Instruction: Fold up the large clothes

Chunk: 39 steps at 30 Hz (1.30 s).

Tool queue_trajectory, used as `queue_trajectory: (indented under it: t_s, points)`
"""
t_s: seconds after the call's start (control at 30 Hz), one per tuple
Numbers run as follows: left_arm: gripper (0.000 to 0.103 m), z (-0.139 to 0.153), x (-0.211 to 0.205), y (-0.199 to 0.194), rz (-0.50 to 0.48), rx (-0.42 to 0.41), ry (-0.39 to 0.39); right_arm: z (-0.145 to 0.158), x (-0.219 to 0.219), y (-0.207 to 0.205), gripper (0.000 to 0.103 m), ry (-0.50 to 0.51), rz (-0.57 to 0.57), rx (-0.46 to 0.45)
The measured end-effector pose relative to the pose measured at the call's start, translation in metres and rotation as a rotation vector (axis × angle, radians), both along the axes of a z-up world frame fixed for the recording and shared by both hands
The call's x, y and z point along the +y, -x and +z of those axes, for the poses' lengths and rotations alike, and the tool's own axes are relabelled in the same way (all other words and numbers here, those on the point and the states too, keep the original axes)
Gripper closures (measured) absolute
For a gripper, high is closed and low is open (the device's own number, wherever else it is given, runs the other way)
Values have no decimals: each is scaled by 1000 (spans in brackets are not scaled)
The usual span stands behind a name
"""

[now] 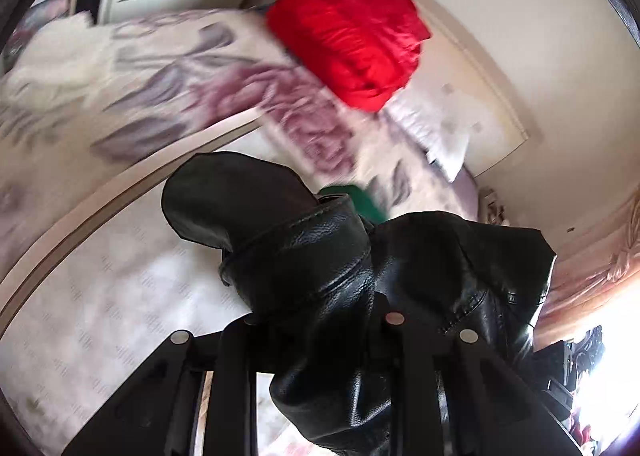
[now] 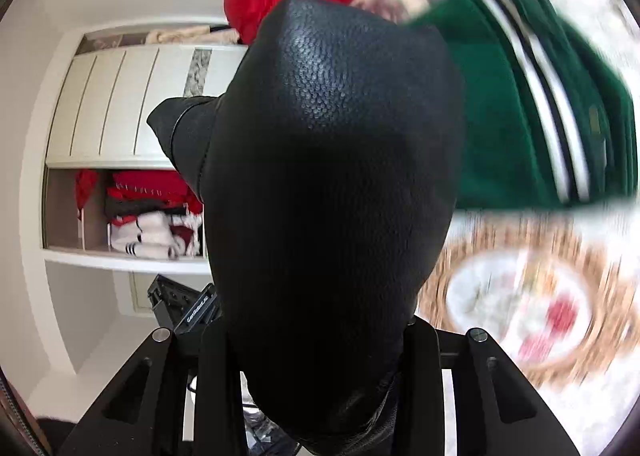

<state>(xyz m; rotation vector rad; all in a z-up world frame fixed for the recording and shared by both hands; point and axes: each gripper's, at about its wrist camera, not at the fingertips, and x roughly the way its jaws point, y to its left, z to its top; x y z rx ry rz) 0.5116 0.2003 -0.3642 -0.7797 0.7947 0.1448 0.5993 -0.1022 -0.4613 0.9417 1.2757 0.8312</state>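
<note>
A black leather jacket [image 1: 320,268] hangs bunched between the fingers of my left gripper [image 1: 320,336], which is shut on it; the fingertips are hidden under the leather. In the right wrist view another part of the black jacket [image 2: 332,175] covers the centre, and my right gripper [image 2: 320,340] is shut on it, held up in the air. The left gripper's body [image 2: 180,304] shows just left of the leather there.
A red garment [image 1: 352,35] and a green striped garment [image 2: 520,103] lie on a flowered bed cover [image 1: 180,91]. A white wardrobe [image 2: 120,103] with shelves of folded clothes [image 2: 152,211] stands to the left. A patterned rug [image 2: 520,304] lies below.
</note>
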Motion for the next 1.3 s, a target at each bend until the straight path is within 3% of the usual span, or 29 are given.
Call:
queue_trajectory:
  t_s: [0.13,0.23,0.37,0.47,0.57,0.67,0.73,0.77,0.8,0.87,1.0,1.17,1.23,1.3]
  points:
    - [82,-25,-7,-71,-7,-20,-4,-24,-13,-93,64,-14,44,22]
    - [82,-82,-17,-113,-62,42,-41,-77,-28,-150,64,40,73,78]
    - [77,-155,-33,-131,-175,156,-80,-150,-40,-182,57,140,134,194]
    - [63,-153,-38,-124,-208,115,-120,-172,-45,-199,48,137,173,272]
    - [62,-148,-39,-127,-235,138,-128,-151,-35,-206,36,273,168,237]
    - [50,-140,-38,-128,-253,186,-154,-119,-22,-192,25,450,110,146]
    - [7,-131,-41,-126,-261,218,-224,-96,-14,-178,20,587,48,86]
    - [3,-126,-43,-122,-261,235,-277,-85,-10,-164,11,692,5,43]
    - [3,-121,-44,-118,-261,243,-320,-81,-8,-154,5,784,-13,18]
    - [1,-110,-49,-110,-272,253,-420,-65,6,-120,5,957,-67,-55]
    - [0,-86,-58,-88,-296,257,-577,-36,32,-68,4,1190,-152,-135]
    - [0,-41,-64,-51,-347,212,-616,22,75,-12,1,1340,-235,-169]
    - [0,-17,-66,-33,-366,199,-616,56,86,11,1,1378,-281,-188]
    - [0,12,-66,-10,-387,178,-596,99,111,63,1,1390,-319,-211]
